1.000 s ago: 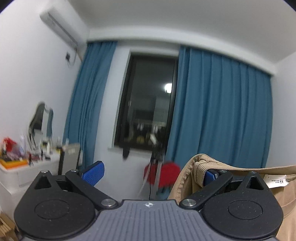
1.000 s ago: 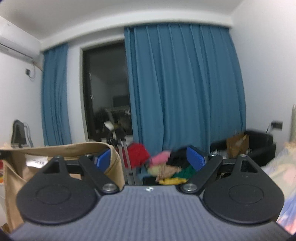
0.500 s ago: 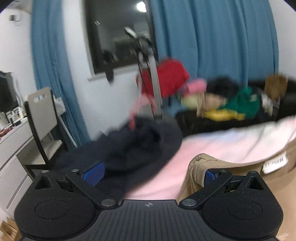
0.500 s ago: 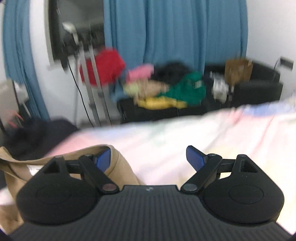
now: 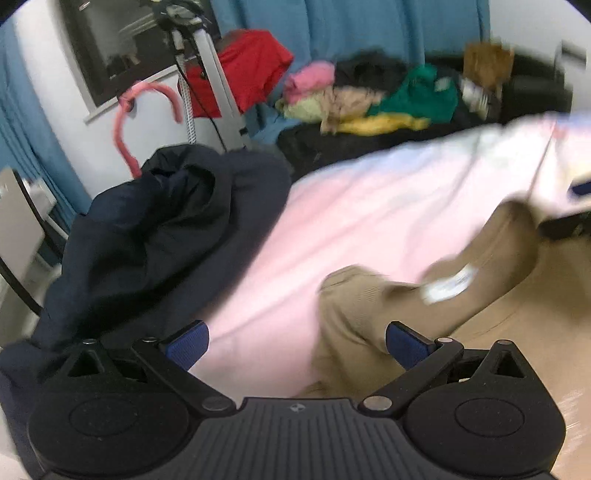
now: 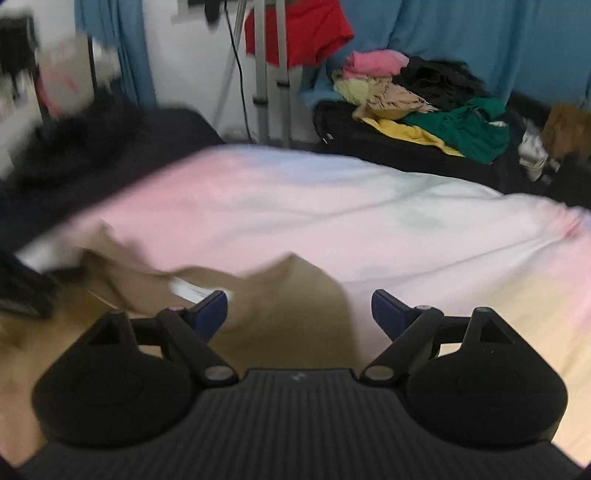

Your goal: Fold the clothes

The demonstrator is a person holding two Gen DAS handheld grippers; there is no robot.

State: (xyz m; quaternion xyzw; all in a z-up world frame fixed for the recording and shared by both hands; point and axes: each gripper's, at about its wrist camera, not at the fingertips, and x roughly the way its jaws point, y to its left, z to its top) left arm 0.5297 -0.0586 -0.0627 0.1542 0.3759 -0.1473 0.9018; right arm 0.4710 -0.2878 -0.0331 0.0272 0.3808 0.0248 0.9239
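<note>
Both views motion-blurred. Left gripper (image 5: 297, 341) at bottom centre of left view, jaws wide, blue pads (image 5: 186, 343) apart with nothing clamped between; tan garment (image 5: 391, 306) lying across the gap near the right pad, contact with that pad unclear. Garment spread from lower centre toward right edge of frame, white label (image 5: 448, 284) showing on it, over pale pink sheet (image 5: 369, 206). Dark navy pile (image 5: 159, 229) at left of frame on the bed edge. Upper part of frame: red cloth (image 5: 251, 66) on a stand, mixed clothes heap (image 5: 369, 99) on a dark couch, blue curtain (image 5: 369, 26) behind. Right gripper (image 6: 299, 314) at bottom centre of right view, jaws wide too, nothing pinched; garment (image 6: 288, 306) bunched between and below the pads, trailing to lower left of frame. Sheet (image 6: 332, 214) filling mid-frame, heap (image 6: 424, 103) upper right, red cloth (image 6: 295, 33) top centre, blurred navy pile (image 6: 92, 147) upper left. Dark blurred shape at right edge of left view, cannot tell what.
</note>
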